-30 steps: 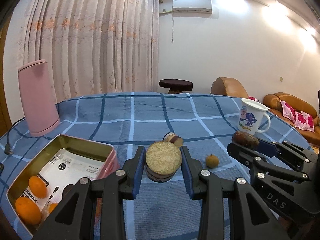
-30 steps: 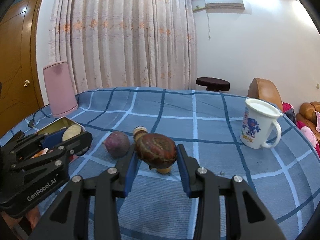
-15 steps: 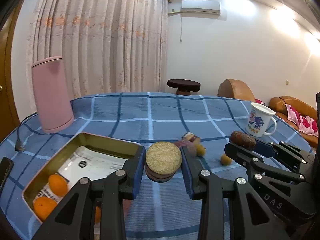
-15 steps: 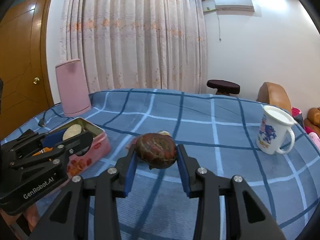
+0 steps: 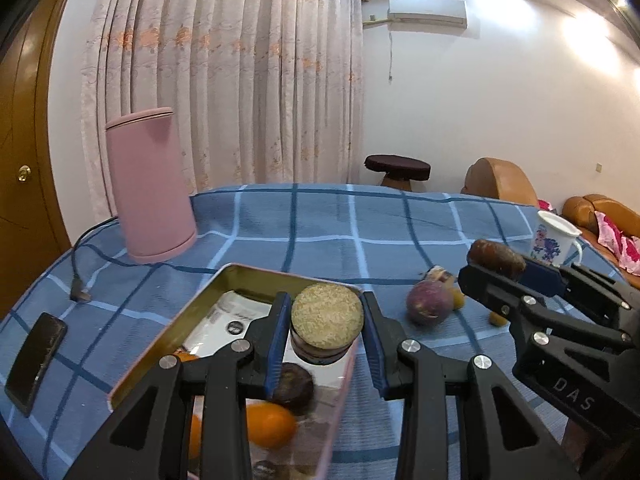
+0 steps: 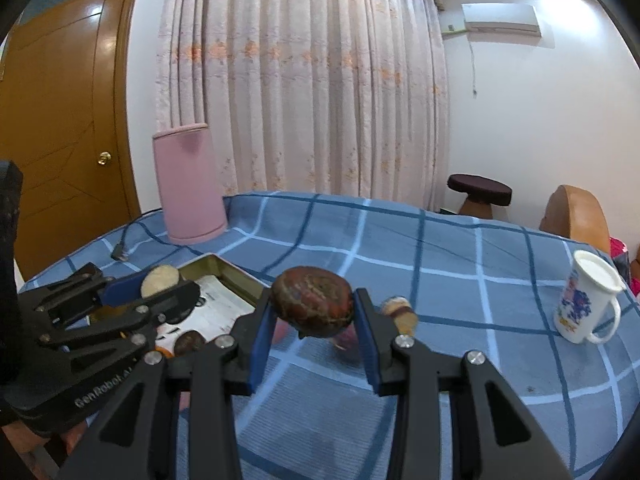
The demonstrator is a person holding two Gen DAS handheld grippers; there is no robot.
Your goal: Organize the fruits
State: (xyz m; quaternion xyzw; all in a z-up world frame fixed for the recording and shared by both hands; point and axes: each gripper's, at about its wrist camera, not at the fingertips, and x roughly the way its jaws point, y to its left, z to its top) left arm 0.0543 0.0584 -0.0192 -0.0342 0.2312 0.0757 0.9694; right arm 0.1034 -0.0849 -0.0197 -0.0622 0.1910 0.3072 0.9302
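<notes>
Since my left gripper (image 5: 325, 334) fingers clamp the cut fruit (image 5: 327, 320) at frame centre over the tin (image 5: 256, 276), I'd lower before releasing, while my right gripper (image 6: 314, 322) fingers grip the reddish fruit (image 6: 313, 301).

I count two grippers, mine (image 5: 326, 332) and (image 6: 314, 312), each clamping one fruit; one tin (image 5: 256, 276), two oranges (image 5: 270, 424) inside; one mug (image 6: 586, 300); one pink canister (image 5: 150, 188); one phone (image 5: 36, 360).
</notes>
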